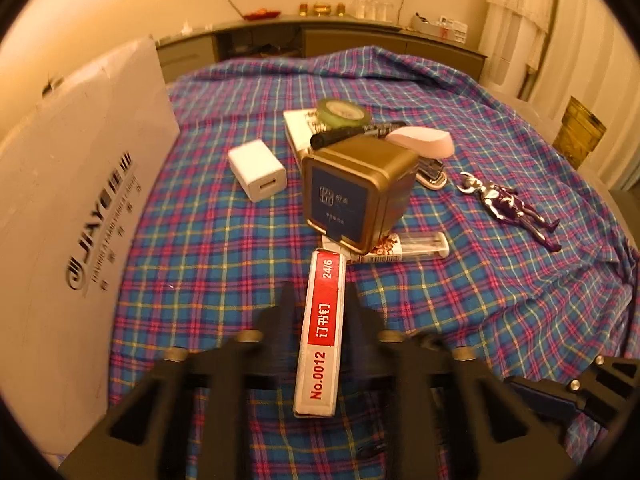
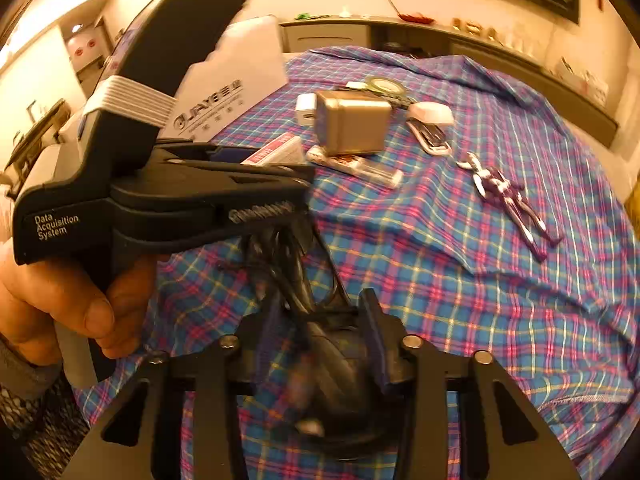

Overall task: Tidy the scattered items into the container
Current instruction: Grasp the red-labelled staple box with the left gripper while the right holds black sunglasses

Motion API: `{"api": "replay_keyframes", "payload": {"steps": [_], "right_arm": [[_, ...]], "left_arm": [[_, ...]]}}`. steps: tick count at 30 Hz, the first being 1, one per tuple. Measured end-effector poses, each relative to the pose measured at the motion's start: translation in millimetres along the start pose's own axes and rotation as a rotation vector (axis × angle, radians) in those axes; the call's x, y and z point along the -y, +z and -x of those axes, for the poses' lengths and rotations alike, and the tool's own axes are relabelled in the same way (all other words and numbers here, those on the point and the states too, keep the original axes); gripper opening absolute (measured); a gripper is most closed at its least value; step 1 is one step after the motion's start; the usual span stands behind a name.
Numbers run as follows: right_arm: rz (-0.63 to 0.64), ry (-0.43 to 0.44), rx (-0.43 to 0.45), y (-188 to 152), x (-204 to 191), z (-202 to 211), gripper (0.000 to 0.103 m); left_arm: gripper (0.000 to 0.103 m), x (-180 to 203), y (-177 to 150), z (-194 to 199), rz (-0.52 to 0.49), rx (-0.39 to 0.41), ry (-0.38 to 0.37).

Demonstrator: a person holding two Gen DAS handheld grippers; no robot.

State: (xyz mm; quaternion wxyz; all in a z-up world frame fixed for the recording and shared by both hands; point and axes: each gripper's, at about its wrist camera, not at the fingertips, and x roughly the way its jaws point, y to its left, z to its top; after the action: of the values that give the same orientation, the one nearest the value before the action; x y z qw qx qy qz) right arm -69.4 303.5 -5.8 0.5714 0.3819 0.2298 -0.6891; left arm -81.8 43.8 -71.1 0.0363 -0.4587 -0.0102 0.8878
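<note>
Carrying a long white-and-red cardboard box of staples, the left gripper has its two dark fingers clamped on the box's sides, lifted above the blue-and-pink plaid cloth over the counter. The white cardboard container box stands just to the left, and the sound move looks to be a level swing over its rim before letting go (a tilt could spill the staples). The right gripper is closed on a bundle of black cable. Left on the cloth are a gold square tin, a white charger cube, a pink-topped stapler and a purple-and-silver toy figure.
</note>
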Motion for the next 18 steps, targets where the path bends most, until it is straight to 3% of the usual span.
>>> {"api": "replay_keyframes", "payload": {"steps": [8,10,11,12,14,16,17,18], "right_arm": [[-0.079,0.078,-0.032,-5.3,8.2,4.7,0.033],[-0.089,0.085,-0.033,-5.3,8.2,2.1,0.036],[-0.091,0.089,-0.035,-4.3,8.4,0.3,0.043],[-0.083,0.089,-0.031,-3.4,7.3,-1.5,0.048],[-0.061,0.086,-0.023,-1.8,3.3,-3.0,0.054],[-0.017,0.066,-0.016,-2.1,-3.7,-4.2,0.054],[-0.002,0.059,-0.016,-2.6,-5.2,-4.2,0.039],[0.000,0.056,-0.020,-2.7,-5.0,-3.5,0.038]], "left_arm": [[0.017,-15.3,0.0,1.0,0.076,-0.009,-0.065],[0.028,-17.3,-0.1,0.6,0.094,-0.003,-0.081],[0.042,-16.5,1.0,0.1,0.095,-0.001,-0.092],[0.050,-14.9,2.5,-0.7,0.093,-0.002,-0.096],[0.051,-11.0,5.1,-2.6,0.084,-0.003,-0.079],[0.044,-8.4,6.5,-4.0,0.071,0.001,-0.066],[0.016,-8.4,7.1,-4.5,0.068,-0.002,-0.058],[0.015,-9.9,7.5,-4.6,0.069,-0.006,-0.062]]}}
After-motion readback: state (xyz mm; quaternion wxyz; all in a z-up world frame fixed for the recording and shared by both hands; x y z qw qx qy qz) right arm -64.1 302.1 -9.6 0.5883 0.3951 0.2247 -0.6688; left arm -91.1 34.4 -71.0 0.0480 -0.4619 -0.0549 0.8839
